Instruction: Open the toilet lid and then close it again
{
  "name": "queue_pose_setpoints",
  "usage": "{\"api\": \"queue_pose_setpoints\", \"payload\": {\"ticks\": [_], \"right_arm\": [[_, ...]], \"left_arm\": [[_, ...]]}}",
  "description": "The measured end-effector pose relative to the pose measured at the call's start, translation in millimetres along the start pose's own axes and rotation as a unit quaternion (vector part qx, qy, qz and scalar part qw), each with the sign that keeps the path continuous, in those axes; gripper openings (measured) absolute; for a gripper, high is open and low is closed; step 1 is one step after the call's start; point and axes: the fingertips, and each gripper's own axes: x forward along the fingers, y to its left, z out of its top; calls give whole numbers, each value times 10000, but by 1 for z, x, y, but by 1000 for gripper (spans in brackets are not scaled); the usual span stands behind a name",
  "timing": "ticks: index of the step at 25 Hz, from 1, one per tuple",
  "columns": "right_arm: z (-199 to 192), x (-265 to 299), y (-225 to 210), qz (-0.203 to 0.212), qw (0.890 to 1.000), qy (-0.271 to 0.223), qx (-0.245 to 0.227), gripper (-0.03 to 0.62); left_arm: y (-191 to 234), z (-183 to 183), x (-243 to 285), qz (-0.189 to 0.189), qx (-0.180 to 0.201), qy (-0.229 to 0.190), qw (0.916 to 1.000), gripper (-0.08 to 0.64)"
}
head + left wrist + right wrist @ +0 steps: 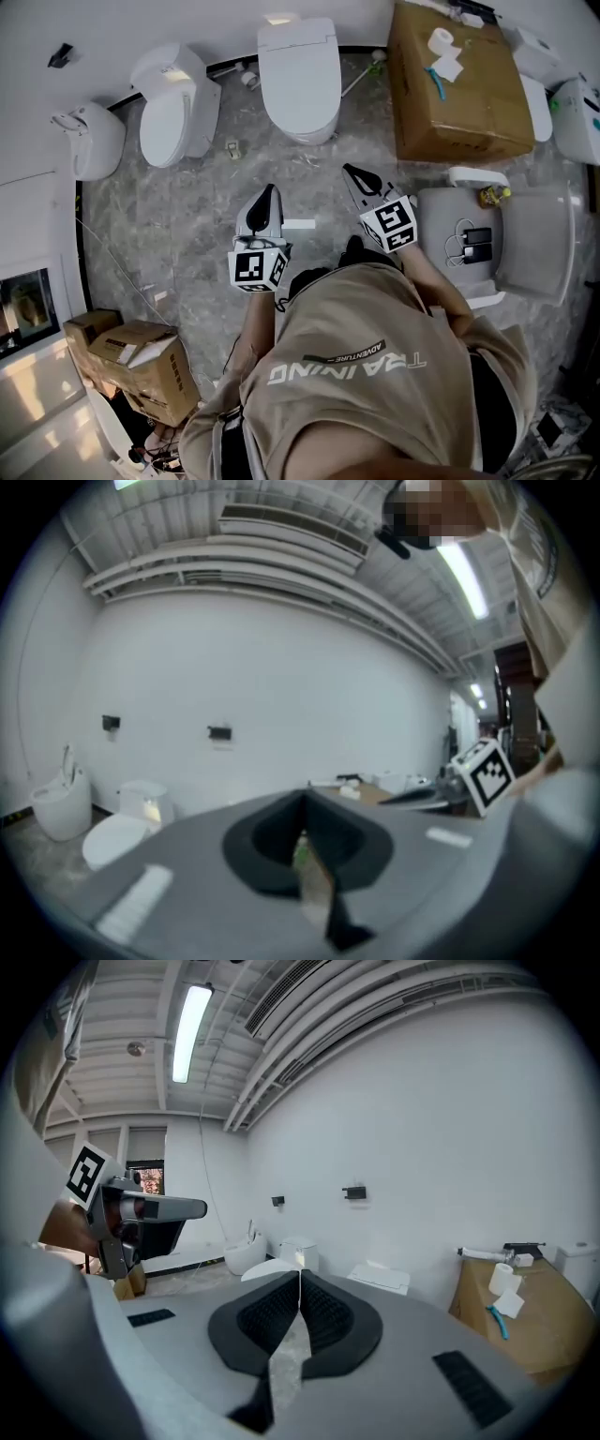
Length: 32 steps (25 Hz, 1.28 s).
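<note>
A white toilet (pixel 298 80) stands against the far wall straight ahead, its lid down; in the right gripper view its lid (pixel 380 1278) shows flat and closed. A second, rounder toilet (pixel 172 111) stands to its left, lid also down, and shows in the left gripper view (pixel 120 834). My left gripper (pixel 272 190) and right gripper (pixel 348 170) are held side by side over the marble floor, well short of both toilets. Both point toward the wall. The left gripper's (pixel 302 806) jaws are shut with nothing between them, and so are the right gripper's (pixel 298 1277).
A white wall-side fixture (pixel 94 139) sits at the far left. A large cardboard box (pixel 459 89) with a paper roll (pixel 441 40) on top stands right of the toilets. A grey seat (pixel 534 246) holding a phone is at my right. More cardboard boxes (pixel 141 361) sit behind me on the left.
</note>
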Motion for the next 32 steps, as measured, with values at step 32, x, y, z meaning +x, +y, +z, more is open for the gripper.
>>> {"api": "queue_pose_setpoints", "payload": {"ticks": [32], "right_arm": [[41,177,-21,-922,9937,575,267,15]], "left_arm": [[170,-22,141,-1047,307,669,9918,6]]}}
